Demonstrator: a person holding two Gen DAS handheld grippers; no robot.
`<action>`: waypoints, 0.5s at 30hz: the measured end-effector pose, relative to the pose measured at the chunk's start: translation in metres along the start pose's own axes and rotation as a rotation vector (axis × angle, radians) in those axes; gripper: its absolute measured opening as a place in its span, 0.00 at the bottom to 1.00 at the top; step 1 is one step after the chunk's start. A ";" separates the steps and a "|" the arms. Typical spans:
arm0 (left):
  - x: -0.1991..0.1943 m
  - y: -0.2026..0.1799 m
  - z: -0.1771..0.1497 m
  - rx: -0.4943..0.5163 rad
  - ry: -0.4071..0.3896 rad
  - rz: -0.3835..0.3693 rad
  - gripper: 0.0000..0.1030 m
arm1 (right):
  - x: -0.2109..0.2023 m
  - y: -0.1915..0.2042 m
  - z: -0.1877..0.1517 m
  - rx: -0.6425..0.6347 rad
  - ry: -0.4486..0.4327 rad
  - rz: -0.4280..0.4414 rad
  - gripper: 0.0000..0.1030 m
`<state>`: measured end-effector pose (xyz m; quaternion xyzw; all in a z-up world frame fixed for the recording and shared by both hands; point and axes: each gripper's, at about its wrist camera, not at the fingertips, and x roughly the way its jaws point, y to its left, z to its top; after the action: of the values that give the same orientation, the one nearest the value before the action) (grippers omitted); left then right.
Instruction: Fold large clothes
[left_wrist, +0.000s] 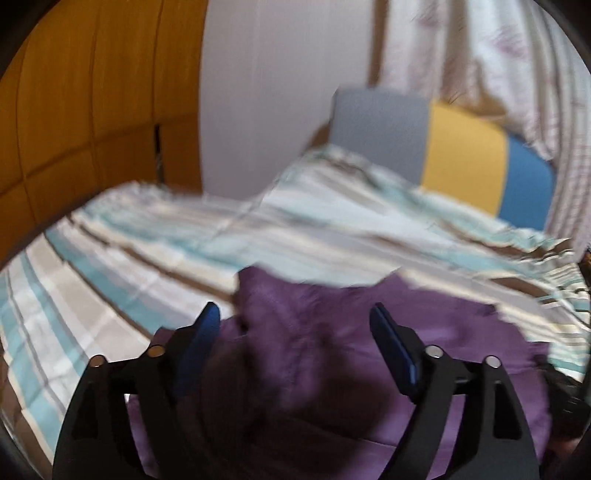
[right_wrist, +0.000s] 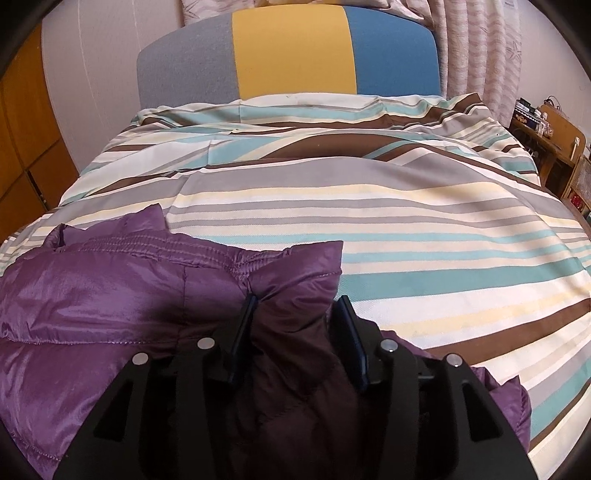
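A shiny purple padded jacket (right_wrist: 110, 288) lies on the striped bed cover (right_wrist: 406, 221), near its front left. My right gripper (right_wrist: 298, 298) is low over the jacket's right end. Its jaws stand partly apart and a puffy fold of the jacket fills the gap between the blue pads (right_wrist: 245, 325). In the blurred left wrist view, my left gripper (left_wrist: 294, 308) hangs open wide just above the purple jacket (left_wrist: 443, 332), with nothing pinched between its fingers. The striped cover (left_wrist: 147, 240) stretches beyond it.
A grey, yellow and blue headboard (right_wrist: 291, 51) closes the far end of the bed. A wooden wardrobe (left_wrist: 74, 110) stands at the left, and patterned curtains (right_wrist: 480, 55) hang at the back right. A cluttered wooden desk (right_wrist: 546, 136) sits beside the bed's right edge.
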<state>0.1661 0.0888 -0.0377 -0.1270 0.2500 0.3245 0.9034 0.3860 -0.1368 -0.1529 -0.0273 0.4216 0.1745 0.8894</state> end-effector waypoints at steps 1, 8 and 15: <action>-0.007 -0.012 -0.001 0.025 -0.013 -0.030 0.83 | -0.001 0.000 0.000 0.000 -0.002 -0.005 0.47; 0.042 -0.070 -0.027 0.222 0.106 -0.033 0.83 | -0.003 -0.004 0.000 0.019 -0.006 -0.010 0.53; 0.071 -0.059 -0.043 0.147 0.207 -0.116 0.85 | -0.008 -0.003 -0.001 0.025 -0.032 -0.017 0.55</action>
<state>0.2362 0.0644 -0.1081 -0.1076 0.3574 0.2377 0.8968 0.3816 -0.1425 -0.1484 -0.0169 0.4093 0.1622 0.8977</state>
